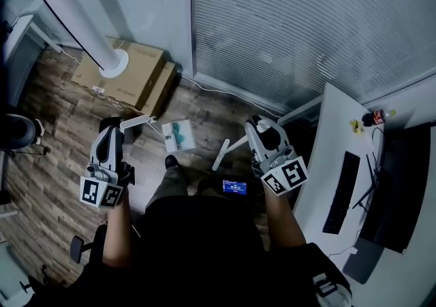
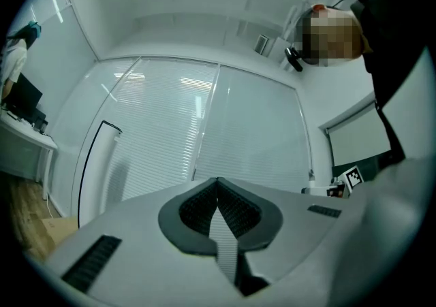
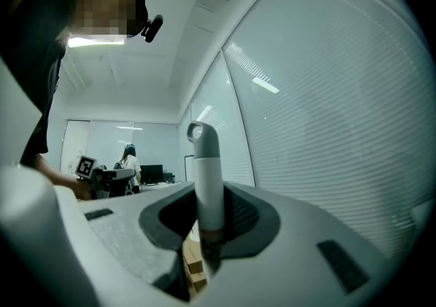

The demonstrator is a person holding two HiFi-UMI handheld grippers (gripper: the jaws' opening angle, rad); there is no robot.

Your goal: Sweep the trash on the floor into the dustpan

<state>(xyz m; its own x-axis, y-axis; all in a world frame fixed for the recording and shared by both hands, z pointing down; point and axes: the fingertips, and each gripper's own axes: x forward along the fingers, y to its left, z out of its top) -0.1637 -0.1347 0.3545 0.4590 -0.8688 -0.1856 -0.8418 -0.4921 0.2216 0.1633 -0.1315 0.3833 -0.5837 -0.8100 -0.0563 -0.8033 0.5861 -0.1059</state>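
In the head view my left gripper [image 1: 112, 126] is shut on the white dustpan handle [image 1: 135, 122]. The white dustpan [image 1: 178, 135], with something teal in it, hangs above the wood floor [image 1: 54, 183] in front of me. In the left gripper view the jaws [image 2: 218, 186] are closed on a thin grey strip [image 2: 223, 237]. My right gripper [image 1: 257, 124] is shut on the white broom handle [image 1: 228, 152], which slants down to the left. In the right gripper view that handle [image 3: 208, 190] stands up between the jaws [image 3: 204, 198], with a grey loop at its top. I see no trash on the floor.
Flat cardboard boxes [image 1: 133, 74] and a tall white column fan [image 1: 82, 23] stand by the blind-covered glass wall. A white desk [image 1: 334, 128] with a keyboard [image 1: 338, 192] and a monitor is at the right. An office chair [image 1: 17, 132] is at the left.
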